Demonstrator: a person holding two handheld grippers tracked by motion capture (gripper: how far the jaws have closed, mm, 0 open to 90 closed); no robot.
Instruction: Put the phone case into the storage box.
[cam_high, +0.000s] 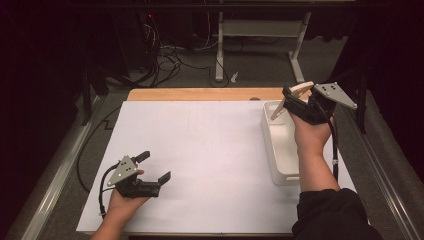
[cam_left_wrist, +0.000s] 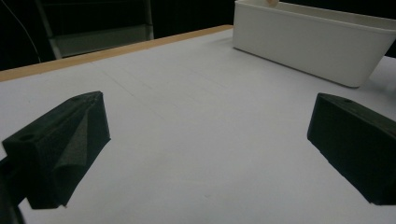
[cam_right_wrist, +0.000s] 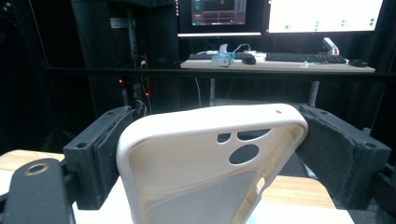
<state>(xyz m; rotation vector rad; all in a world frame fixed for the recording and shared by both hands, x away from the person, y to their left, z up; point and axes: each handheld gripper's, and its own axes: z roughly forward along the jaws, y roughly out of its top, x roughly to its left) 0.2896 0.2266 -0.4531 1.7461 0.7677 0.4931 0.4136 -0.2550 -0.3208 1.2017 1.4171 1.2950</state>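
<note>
My right gripper (cam_high: 289, 98) is clamped on a cream phone case (cam_right_wrist: 210, 163); in the right gripper view both black pads press against its long edges, with the camera cut-outs facing me and the case's inner side showing. From the high view, I hold the case tilted, over the far end of the white bin (cam_high: 278, 165), above its rim rather than inside it. The bin sits lengthwise on the right side of the desk (cam_high: 200, 150), on the white sheet that covers most of the wooden top. My right forearm, in a dark sleeve, runs alongside the bin's right wall.

My left gripper (cam_high: 154, 169) rests low at the near left of the desk, its jaws wide apart with nothing between them. The left gripper view looks across the bare white sheet to the bin's long side wall (cam_left_wrist: 308, 42), well apart from that gripper.

Beyond the desk's far edge stand a second table's legs, cables and lit monitors.
</note>
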